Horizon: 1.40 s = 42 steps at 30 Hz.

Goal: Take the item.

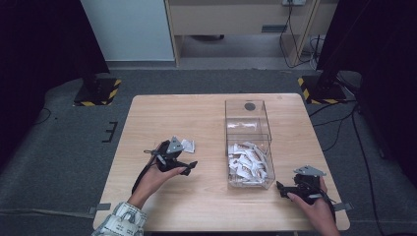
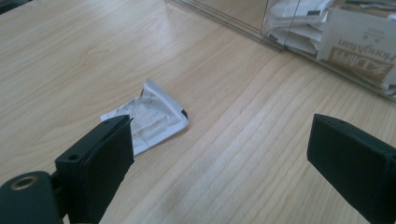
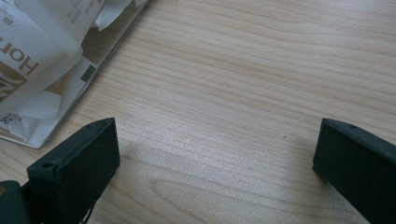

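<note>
Sachet (image 2: 148, 120), white and crumpled with small print, lies flat on the table (image 1: 196, 201), left of the clear box (image 1: 248, 142) and apart from it. Your left gripper (image 1: 189, 166) hovers just beside it with jaws spread wide, holding nothing; in the left gripper view the near edge of the sachet sits behind the left jaw, and I can't tell if they touch. Same sachet (image 1: 187, 145) in the high view peeks out just past the grey plate on that gripper. The box is packed with more white and brown sachets (image 1: 247, 162) in its near half. Your right gripper (image 1: 281, 188) rests low near the box's near right corner, jaws also wide apart, empty, bare wood between them. Table is light wood grain, on grey carpet (image 1: 64, 147). Two black stands with yellow-black striped bases (image 1: 96, 91) sit beyond the far corners, and a pale cabinet (image 1: 236, 19) with cables behind.
</note>
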Each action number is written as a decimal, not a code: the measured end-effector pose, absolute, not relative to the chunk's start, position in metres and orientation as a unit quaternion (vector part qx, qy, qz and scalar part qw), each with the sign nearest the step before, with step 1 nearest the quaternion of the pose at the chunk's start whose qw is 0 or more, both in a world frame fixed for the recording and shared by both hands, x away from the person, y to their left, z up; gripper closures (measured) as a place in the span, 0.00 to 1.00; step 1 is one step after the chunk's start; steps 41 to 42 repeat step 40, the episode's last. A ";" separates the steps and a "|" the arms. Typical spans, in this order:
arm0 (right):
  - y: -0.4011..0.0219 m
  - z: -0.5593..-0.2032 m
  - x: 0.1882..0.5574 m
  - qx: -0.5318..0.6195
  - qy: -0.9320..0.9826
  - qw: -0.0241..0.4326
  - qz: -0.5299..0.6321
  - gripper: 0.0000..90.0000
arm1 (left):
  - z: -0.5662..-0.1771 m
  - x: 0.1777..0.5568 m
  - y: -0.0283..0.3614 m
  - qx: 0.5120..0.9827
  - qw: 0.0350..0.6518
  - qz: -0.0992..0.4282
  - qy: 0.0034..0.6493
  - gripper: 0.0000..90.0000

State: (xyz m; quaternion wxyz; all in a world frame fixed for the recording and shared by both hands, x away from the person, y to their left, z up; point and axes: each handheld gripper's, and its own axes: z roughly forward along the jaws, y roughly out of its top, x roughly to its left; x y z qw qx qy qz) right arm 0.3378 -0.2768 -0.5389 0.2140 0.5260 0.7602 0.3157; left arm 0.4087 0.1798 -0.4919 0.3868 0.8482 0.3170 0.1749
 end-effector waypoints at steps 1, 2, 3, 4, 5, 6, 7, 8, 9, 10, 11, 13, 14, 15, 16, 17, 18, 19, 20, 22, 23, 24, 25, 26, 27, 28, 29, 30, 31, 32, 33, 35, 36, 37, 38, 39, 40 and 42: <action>-0.277 -0.539 0.338 0.526 0.760 0.214 0.316 0.01 | -0.492 0.407 0.183 0.848 0.386 0.175 0.318 0.07; -0.277 -0.539 0.338 0.526 0.760 0.214 0.316 0.01 | -0.492 0.404 0.187 0.848 0.385 0.175 0.319 0.07; -0.277 -0.539 0.338 0.526 0.760 0.214 0.316 0.01 | -0.493 0.402 0.189 0.848 0.384 0.175 0.321 0.07; -0.277 -0.539 0.337 0.526 0.761 0.214 0.315 0.01 | -0.493 0.400 0.193 0.847 0.383 0.176 0.323 0.07; -0.277 -0.539 0.337 0.526 0.760 0.213 0.315 0.01 | -0.493 0.396 0.202 0.847 0.380 0.178 0.327 0.07; -0.277 -0.539 0.337 0.526 0.760 0.214 0.315 0.01 | -0.493 0.394 0.206 0.847 0.378 0.178 0.329 0.07; -0.277 -0.539 0.337 0.526 0.761 0.214 0.315 0.01 | -0.493 0.394 0.206 0.847 0.378 0.178 0.329 0.07; -0.277 -0.539 0.337 0.526 0.760 0.214 0.315 0.01 | -0.495 0.390 0.216 0.846 0.376 0.176 0.335 0.07; -0.277 -0.539 0.337 0.526 0.760 0.213 0.315 0.01 | -0.496 0.388 0.220 0.846 0.374 0.176 0.338 0.07; -0.277 -0.539 0.337 0.526 0.760 0.214 0.315 0.01 | -0.497 0.386 0.224 0.846 0.371 0.176 0.340 0.07; -0.277 -0.539 0.337 0.526 0.760 0.213 0.315 0.01 | -0.497 0.386 0.224 0.846 0.371 0.176 0.340 0.07; -0.277 -0.539 0.337 0.526 0.760 0.214 0.315 0.01 | -0.503 0.380 0.234 0.848 0.364 0.170 0.345 0.06; -0.277 -0.539 0.337 0.526 0.761 0.214 0.315 0.01 | -0.506 0.377 0.237 0.851 0.359 0.168 0.345 0.06; -0.277 -0.539 0.337 0.526 0.761 0.214 0.315 0.01 | -0.508 0.375 0.239 0.852 0.354 0.167 0.347 0.06; -0.277 -0.539 0.337 0.526 0.760 0.214 0.315 0.01 | -0.510 0.373 0.242 0.854 0.351 0.165 0.347 0.06; -0.277 -0.539 0.337 0.526 0.761 0.214 0.315 0.01 | -0.512 0.372 0.244 0.855 0.348 0.165 0.347 0.06; -0.277 -0.539 0.337 0.526 0.760 0.214 0.315 0.01 | -0.512 0.372 0.244 0.855 0.348 0.165 0.347 0.06; -0.277 -0.539 0.337 0.526 0.760 0.214 0.315 0.01 | -0.514 0.370 0.249 0.857 0.336 0.168 0.353 0.06; -0.277 -0.539 0.337 0.526 0.760 0.214 0.315 0.01 | -0.514 0.370 0.249 0.857 0.336 0.168 0.353 0.06; -0.277 -0.539 0.337 0.526 0.760 0.214 0.315 0.01 | -0.516 0.367 0.255 0.855 0.337 0.162 0.359 0.06; -0.277 -0.539 0.337 0.526 0.760 0.214 0.315 0.01 | -0.518 0.367 0.257 0.855 0.336 0.161 0.361 0.06; -0.277 -0.539 0.337 0.526 0.760 0.214 0.315 0.01 | -0.521 0.365 0.261 0.854 0.334 0.160 0.365 0.06; -0.277 -0.539 0.337 0.526 0.760 0.214 0.315 0.01 | -0.521 0.365 0.261 0.854 0.334 0.160 0.365 0.06; -0.277 -0.539 0.337 0.526 0.760 0.214 0.315 0.01 | -0.523 0.364 0.264 0.852 0.336 0.156 0.370 0.06; -0.277 -0.539 0.337 0.526 0.760 0.214 0.315 0.01 | -0.523 0.364 0.264 0.852 0.336 0.156 0.370 0.05; -0.277 -0.539 0.337 0.526 0.760 0.214 0.315 0.01 | -0.525 0.364 0.266 0.851 0.336 0.156 0.373 0.05; -0.277 -0.539 0.337 0.526 0.760 0.214 0.315 0.01 | -0.527 0.364 0.267 0.851 0.335 0.155 0.374 0.05; -0.277 -0.539 0.337 0.527 0.760 0.214 0.315 0.01 | -0.534 0.364 0.270 0.850 0.335 0.150 0.377 0.05; -0.277 -0.539 0.337 0.526 0.760 0.214 0.315 0.01 | -0.536 0.364 0.272 0.847 0.346 0.152 0.375 0.02; -0.277 -0.539 0.337 0.527 0.760 0.214 0.315 0.01 | -0.536 0.364 0.272 0.847 0.348 0.152 0.373 0.02; -0.277 -0.539 0.337 0.527 0.760 0.214 0.315 0.01 | -0.536 0.364 0.272 0.847 0.348 0.152 0.373 0.02; -0.277 -0.539 0.337 0.527 0.760 0.214 0.315 0.01 | -0.536 0.364 0.273 0.847 0.348 0.152 0.373 0.02; -0.277 -0.539 0.337 0.527 0.760 0.214 0.315 0.01 | -0.537 0.364 0.273 0.847 0.347 0.153 0.373 0.02; -0.277 -0.539 0.337 0.527 0.760 0.214 0.315 0.01 | -0.537 0.364 0.273 0.847 0.347 0.153 0.373 0.02; -0.277 -0.539 0.337 0.527 0.760 0.214 0.315 0.01 | -0.537 0.363 0.273 0.847 0.347 0.153 0.373 0.02; -0.277 -0.539 0.337 0.527 0.760 0.214 0.315 0.01 | -0.537 0.363 0.273 0.847 0.347 0.154 0.373 0.02; -0.277 -0.539 0.337 0.527 0.760 0.214 0.315 0.01 | -0.537 0.363 0.273 0.847 0.347 0.154 0.373 0.02; -0.277 -0.539 0.337 0.527 0.760 0.214 0.315 0.01 | -0.537 0.363 0.273 0.847 0.347 0.154 0.373 0.02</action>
